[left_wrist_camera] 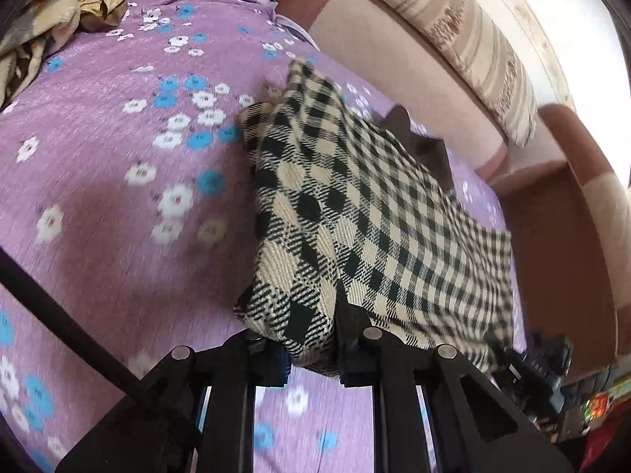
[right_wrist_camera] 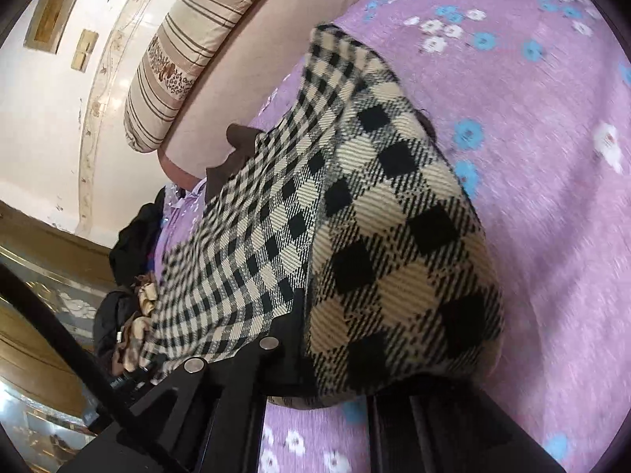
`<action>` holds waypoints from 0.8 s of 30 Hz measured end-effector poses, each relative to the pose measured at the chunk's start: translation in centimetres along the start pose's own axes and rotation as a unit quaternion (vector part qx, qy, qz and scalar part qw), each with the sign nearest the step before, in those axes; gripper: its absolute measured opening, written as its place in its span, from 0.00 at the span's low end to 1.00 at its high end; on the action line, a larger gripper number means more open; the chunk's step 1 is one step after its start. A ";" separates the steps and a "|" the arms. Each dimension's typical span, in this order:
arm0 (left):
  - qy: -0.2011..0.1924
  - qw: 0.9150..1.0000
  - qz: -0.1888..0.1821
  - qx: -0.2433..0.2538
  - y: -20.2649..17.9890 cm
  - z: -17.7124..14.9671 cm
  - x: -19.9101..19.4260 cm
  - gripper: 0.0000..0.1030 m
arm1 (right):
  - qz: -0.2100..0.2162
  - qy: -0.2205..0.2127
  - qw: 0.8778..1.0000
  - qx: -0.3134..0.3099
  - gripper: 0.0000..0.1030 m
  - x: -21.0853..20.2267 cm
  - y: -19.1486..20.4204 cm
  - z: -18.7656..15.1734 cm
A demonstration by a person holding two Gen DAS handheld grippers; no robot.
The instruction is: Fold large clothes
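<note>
A black-and-cream checked garment (left_wrist_camera: pixel 355 213) is held up above a purple flowered bedspread (left_wrist_camera: pixel 118 181). My left gripper (left_wrist_camera: pixel 311 351) is shut on its near left corner. The cloth stretches right to my right gripper (left_wrist_camera: pixel 544 358), seen small at the far corner. In the right wrist view the same garment (right_wrist_camera: pixel 374 216) drapes over my right gripper (right_wrist_camera: pixel 315 358), which is shut on its edge. The right gripper's fingertips are hidden under the cloth. The far end of the garment rests on the bedspread (right_wrist_camera: pixel 552 157).
A pink padded headboard (left_wrist_camera: pixel 394 51) with a striped beige pillow (left_wrist_camera: pixel 473 47) runs along the bed's far side. A brown patterned blanket (left_wrist_camera: pixel 51 19) lies bunched at one corner. Dark clothes (right_wrist_camera: pixel 130 268) are piled beside the bed near a gold-trimmed cabinet (right_wrist_camera: pixel 35 315).
</note>
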State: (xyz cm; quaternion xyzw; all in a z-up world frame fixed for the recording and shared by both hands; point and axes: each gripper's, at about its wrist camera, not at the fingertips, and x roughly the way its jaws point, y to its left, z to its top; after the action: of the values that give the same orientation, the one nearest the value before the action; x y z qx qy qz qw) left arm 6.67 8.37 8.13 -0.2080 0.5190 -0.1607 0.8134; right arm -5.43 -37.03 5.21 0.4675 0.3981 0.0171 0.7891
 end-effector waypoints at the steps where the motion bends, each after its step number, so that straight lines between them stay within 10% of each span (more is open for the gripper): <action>1: 0.004 1.000 0.002 0.001 0.0 -0.4 0.1 0.15 | 0.001 0.003 1.000 0.002 0.09 -0.3 -0.3 -0.2; 7: 0.013 1.000 0.022 0.004 1.2 -0.2 1.7 0.25 | -0.027 0.005 1.000 -0.002 0.28 -0.2 -1.0 0.1; 16: 0.008 0.999 0.046 0.019 2.8 0.1 -0.8 0.33 | -0.063 -0.030 0.997 0.028 0.31 -5.4 -3.0 -0.1; 20: -0.071 0.985 0.150 0.037 3.6 1.1 -4.5 0.33 | -0.086 -0.080 0.993 0.021 0.34 -8.3 -2.4 -0.4; 24: -0.118 0.978 0.169 0.016 5.2 2.6 -7.2 0.37 | -0.149 -0.140 0.978 -0.037 0.44 -10.2 0.5 -1.1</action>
State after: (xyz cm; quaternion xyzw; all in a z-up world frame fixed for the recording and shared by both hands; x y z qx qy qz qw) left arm 6.35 16.73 12.03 -0.1211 0.4447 -0.0037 0.8874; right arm -12.95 -40.01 11.50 0.3711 0.3482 -0.1513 0.8474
